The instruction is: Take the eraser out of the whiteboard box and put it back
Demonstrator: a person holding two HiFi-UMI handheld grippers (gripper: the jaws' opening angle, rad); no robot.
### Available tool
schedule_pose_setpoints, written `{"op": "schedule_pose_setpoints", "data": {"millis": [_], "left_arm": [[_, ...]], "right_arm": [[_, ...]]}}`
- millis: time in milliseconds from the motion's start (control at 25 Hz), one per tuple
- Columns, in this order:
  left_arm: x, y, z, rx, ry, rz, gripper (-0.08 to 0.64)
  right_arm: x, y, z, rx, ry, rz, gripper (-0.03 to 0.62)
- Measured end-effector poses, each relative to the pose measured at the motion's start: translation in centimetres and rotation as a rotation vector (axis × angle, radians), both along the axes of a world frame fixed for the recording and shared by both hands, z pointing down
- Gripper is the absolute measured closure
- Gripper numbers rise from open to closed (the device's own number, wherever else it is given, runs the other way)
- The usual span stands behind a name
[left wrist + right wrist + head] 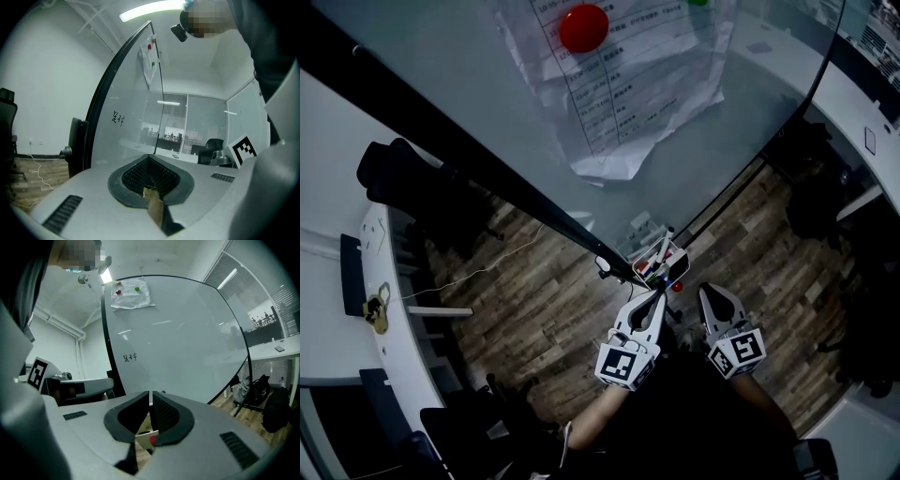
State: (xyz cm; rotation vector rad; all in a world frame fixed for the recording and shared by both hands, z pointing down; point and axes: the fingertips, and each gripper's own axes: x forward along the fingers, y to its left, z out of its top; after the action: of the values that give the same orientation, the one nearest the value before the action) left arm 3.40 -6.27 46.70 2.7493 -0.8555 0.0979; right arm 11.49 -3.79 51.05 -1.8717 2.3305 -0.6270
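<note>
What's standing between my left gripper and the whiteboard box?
Nothing visible. The left gripper, jaws together, points at the whiteboard box with only open air between. Markers stick up from it; the eraser can't be made out.

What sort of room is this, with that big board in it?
Most likely an office or meeting room. A large whiteboard stands on a wood-plank floor, and printed sheets are held to it by a red magnet. A glass partition and an office chair show in the background.
</note>
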Motion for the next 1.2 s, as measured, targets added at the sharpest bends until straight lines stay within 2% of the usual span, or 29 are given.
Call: {"op": "schedule_pose_setpoints", "data": {"millis": [80, 240, 560, 1200], "left_arm": [[0.1, -0.5, 0.1, -0.003, 0.0, 0.0, 0.554], [0.1, -1.2, 0.5, -0.017, -0.01, 0.003, 0.554], [0.3, -2.2, 1.1, -0.047, -0.011, -0.002, 0.555], [0.3, -3.7, 2.9, -0.09, -0.054, 0.002, 0.554]], "right_arm": [[-0.2, -0.6, 0.5, -0.021, -0.014, -0.008, 0.57], [-0.8, -1.8, 1.9, -0.078, -0.004, -0.043, 0.461], [-1.9, -3.9, 4.3, -0.145, 0.009, -0.094, 0.341], [-2.4, -6.8, 7.0, -0.204, 0.069, -0.154, 0.295]]}}
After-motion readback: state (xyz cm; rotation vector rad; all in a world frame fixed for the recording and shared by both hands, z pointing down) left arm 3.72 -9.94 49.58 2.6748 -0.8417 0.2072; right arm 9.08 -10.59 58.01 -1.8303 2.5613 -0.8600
